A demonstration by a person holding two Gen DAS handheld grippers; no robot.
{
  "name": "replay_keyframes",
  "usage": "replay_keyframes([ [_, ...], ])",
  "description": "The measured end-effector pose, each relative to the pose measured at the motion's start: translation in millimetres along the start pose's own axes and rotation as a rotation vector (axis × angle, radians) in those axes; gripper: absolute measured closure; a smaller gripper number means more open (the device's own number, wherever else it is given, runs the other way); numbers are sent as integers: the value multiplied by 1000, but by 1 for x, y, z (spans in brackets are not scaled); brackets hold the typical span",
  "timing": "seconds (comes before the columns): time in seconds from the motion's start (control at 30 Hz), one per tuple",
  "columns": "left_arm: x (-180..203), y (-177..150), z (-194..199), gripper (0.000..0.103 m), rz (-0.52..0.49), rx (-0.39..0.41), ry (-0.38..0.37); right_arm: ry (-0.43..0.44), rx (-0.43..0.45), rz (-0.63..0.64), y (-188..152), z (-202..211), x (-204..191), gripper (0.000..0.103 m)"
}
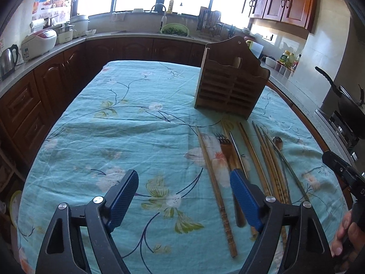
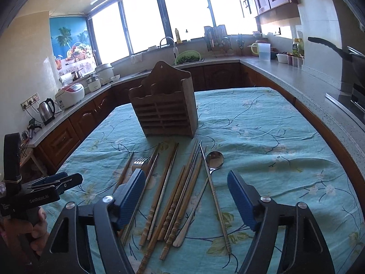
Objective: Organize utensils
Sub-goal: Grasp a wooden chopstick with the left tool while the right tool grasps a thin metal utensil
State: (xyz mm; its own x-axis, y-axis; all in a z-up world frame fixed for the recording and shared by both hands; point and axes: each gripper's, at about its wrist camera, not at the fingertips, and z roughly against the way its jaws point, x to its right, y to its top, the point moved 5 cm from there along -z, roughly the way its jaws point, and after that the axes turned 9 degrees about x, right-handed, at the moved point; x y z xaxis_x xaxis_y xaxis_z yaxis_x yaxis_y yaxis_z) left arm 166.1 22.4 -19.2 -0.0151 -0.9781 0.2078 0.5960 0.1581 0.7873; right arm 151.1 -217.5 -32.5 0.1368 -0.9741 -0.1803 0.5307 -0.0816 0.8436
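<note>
A wooden utensil holder (image 1: 230,86) (image 2: 164,111) stands upright on the teal floral tablecloth (image 1: 114,137). In front of it lie several bamboo chopsticks (image 1: 214,182) (image 2: 173,201), a fork (image 1: 224,141) (image 2: 140,162), a metal spoon (image 1: 277,142) (image 2: 214,158) and a metal chopstick (image 2: 214,196). My left gripper (image 1: 183,178) hovers open over the left side of the row, with one chopstick on the cloth below its gap. My right gripper (image 2: 186,178) hovers open above the middle of the row, gripping nothing. In the right wrist view the left gripper (image 2: 73,180) shows at the left edge, held by a hand.
Kitchen counters (image 2: 285,77) wrap around the table on three sides. A kettle (image 2: 46,110) and rice cooker (image 2: 69,96) stand on the left counter. A black wok (image 1: 346,105) sits on the stove at the right. The tablecloth's left half (image 1: 102,159) carries no utensils.
</note>
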Motion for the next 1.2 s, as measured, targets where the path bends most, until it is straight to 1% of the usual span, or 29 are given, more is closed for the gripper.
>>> replay_keyframes([
  [0.03,0,5,-5,28,1,-17,-8,13,-23,0,2,-8,1,41],
  [0.1,1,15,-16,31,-5,-42,-19,31,-60,9,6,-25,1,53],
  [0.17,3,24,-29,37,-13,-62,-29,38,-94,26,11,-42,1,58],
  [0.23,4,32,-44,40,-25,-87,-33,48,-125,39,13,-58,2,64],
  [0.3,4,38,-58,43,-36,-110,-25,51,-160,50,15,-75,2,73],
  [0.37,6,42,-72,49,-44,-140,-31,51,-191,59,14,-91,3,76],
  [0.53,11,47,-109,51,-59,-214,-32,40,-274,65,9,-127,12,78],
  [0.63,14,49,-132,52,-65,-252,-29,31,-299,74,10,-140,17,78],
  [0.7,16,48,-143,58,-74,-276,-27,35,-312,71,11,-145,20,79],
  [0.73,17,48,-150,62,-77,-287,-25,33,-318,75,11,-147,20,79],
  [0.87,24,49,-160,64,-112,-279,-3,24,-349,103,8,-158,19,80],
  [0.9,25,49,-160,65,-116,-277,-1,18,-358,112,6,-160,19,82],
  [0.93,27,48,-160,69,-132,-273,4,20,-367,115,4,-163,19,84],
  [0.97,29,46,-161,76,-156,-267,16,20,-375,118,2,-164,18,87],
  [1.0,31,45,-161,80,-179,-260,27,18,-382,123,0,-166,18,93],
  [1.07,36,43,-162,93,-218,-249,29,11,-378,133,-2,-167,17,98],
  [1.13,38,42,-163,96,-226,-246,19,9,-375,129,-1,-167,17,98],
  [1.2,36,42,-159,97,-213,-250,-2,11,-360,113,2,-163,18,99],
])
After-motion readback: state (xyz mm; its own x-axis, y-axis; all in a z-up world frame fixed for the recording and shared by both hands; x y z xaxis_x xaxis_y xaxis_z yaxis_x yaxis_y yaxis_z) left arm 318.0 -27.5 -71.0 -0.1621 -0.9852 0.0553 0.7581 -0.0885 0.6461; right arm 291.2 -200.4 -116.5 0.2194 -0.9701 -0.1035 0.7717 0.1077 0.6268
